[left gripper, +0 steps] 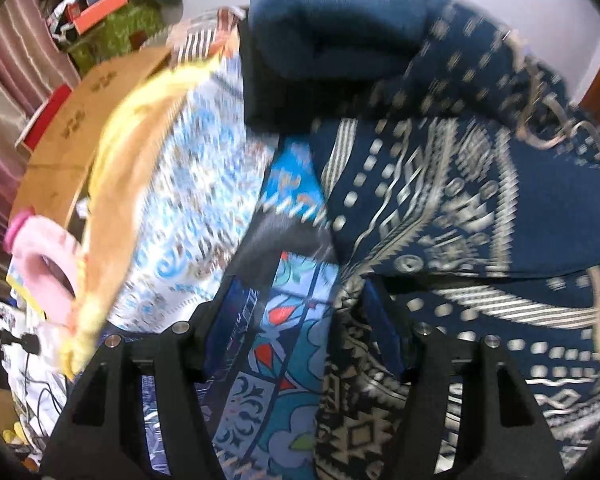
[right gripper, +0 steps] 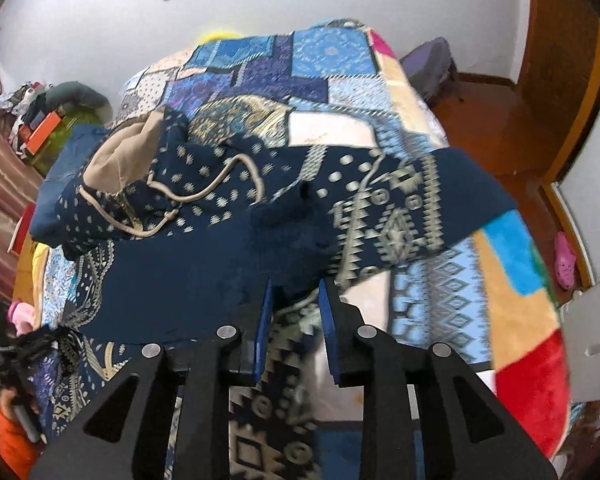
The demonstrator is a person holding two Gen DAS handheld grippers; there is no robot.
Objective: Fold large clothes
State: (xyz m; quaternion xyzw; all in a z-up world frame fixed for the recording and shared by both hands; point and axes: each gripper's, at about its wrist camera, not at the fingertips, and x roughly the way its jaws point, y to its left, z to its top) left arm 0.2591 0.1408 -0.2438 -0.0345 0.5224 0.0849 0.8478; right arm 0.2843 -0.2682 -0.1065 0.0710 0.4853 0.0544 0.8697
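You have one large garment to fold: a navy patterned hoodie (right gripper: 204,216) spread across the patchwork blanket (right gripper: 324,68) on the bed, its hood (right gripper: 120,168) to the far left with one beige drawstring (right gripper: 204,192) looped over it. Your right gripper (right gripper: 294,320) stands slightly apart, one fold of the hem between its two blue pads, though you cannot tell if they press it. Your left gripper (left gripper: 296,320) stands wide apart over the hoodie's edge, clamping nothing.
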